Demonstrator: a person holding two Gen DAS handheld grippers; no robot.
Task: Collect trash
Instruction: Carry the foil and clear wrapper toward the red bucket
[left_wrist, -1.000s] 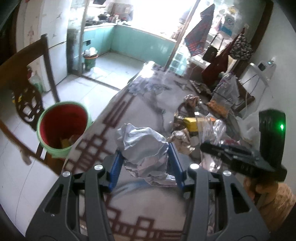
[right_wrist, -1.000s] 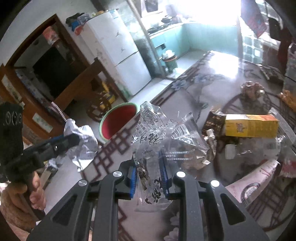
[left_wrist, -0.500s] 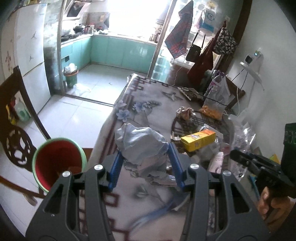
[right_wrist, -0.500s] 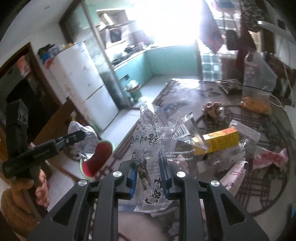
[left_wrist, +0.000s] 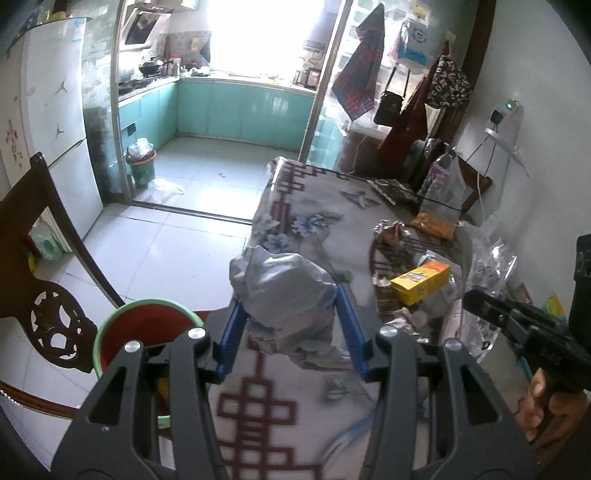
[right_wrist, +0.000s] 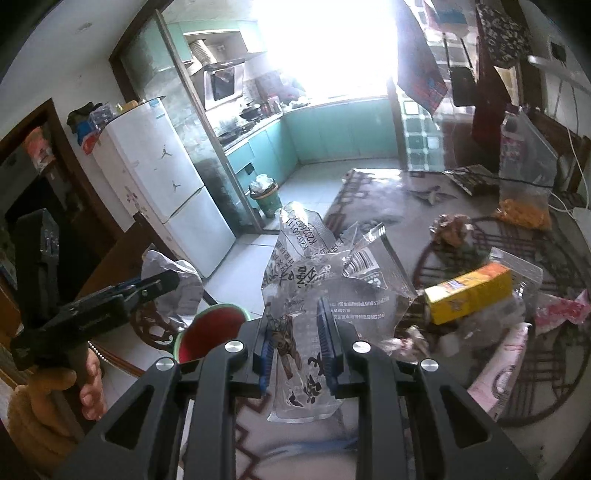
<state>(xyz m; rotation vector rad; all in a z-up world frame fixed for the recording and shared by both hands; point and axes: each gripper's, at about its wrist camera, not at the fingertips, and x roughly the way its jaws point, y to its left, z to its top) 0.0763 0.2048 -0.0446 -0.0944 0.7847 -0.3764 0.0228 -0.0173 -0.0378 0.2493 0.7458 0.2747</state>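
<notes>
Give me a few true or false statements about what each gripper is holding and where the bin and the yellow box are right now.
1. The left gripper is shut on a crumpled silver wrapper. True.
2. The right gripper is open and holds nothing. False: it is shut on a clear printed plastic bag.
3. The red bin with a green rim stands on the table. False: it is beside the table, lower down at the left gripper's side.
4. The yellow box lies on the table among other wrappers. True.
5. The silver wrapper is already inside the bin. False: it is between the left gripper's fingers.
</notes>
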